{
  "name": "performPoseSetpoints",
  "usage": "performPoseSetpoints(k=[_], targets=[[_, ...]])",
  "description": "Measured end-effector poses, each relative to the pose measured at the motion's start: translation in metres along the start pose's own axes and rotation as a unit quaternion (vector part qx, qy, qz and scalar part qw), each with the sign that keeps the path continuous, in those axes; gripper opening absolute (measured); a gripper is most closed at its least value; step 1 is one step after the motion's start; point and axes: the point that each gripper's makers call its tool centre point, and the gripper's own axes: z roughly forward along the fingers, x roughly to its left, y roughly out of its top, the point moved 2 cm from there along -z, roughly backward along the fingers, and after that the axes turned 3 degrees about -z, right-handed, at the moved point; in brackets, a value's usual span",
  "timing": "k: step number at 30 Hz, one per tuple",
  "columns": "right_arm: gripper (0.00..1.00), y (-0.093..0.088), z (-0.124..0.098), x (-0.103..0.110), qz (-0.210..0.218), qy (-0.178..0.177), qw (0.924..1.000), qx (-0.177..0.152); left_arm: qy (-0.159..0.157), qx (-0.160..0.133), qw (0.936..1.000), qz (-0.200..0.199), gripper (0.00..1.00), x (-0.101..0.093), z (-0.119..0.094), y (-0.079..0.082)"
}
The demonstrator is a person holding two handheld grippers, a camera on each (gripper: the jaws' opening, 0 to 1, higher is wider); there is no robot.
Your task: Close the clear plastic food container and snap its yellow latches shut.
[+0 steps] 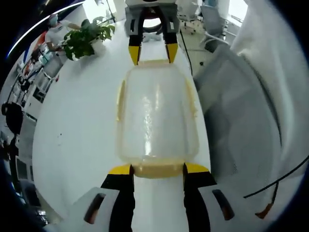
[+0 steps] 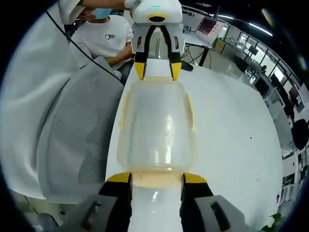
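A clear plastic food container [image 1: 157, 111] lies lengthwise on the white table [image 1: 82, 125], its clear lid resting on top. Yellow latches run along its long sides [image 1: 119, 99] and its short ends. In the left gripper view, my left gripper [image 1: 158, 169] stands open, its yellow tips flanking the near end latch [image 1: 157, 171]. My right gripper [image 1: 152, 52] stands open at the far end. The right gripper view shows the same from the other side: the container [image 2: 157, 125], my right gripper [image 2: 157, 179] around the near end latch [image 2: 157, 181], and the left gripper [image 2: 158, 68] opposite.
A grey mesh chair [image 1: 236, 111] [image 2: 77, 130] stands close against the table's long edge beside the container. A potted plant [image 1: 87, 38] sits at the far end of the table. A person in a white shirt [image 2: 106, 34] sits beyond the chair.
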Motion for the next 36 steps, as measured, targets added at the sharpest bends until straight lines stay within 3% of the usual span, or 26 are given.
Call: performPoseSetpoints(k=[9, 36], targets=[[0.37, -0.027, 0.000, -0.007, 0.000, 0.002, 1.0000, 0.007, 0.005, 0.006, 1.0000, 0.002, 0.36, 0.007, 0.021, 0.019], [0.37, -0.077, 0.007, -0.021, -0.005, 0.003, 0.9997, 0.024, -0.004, 0.017, 0.9998, -0.001, 0.36, 0.024, 0.064, 0.043]])
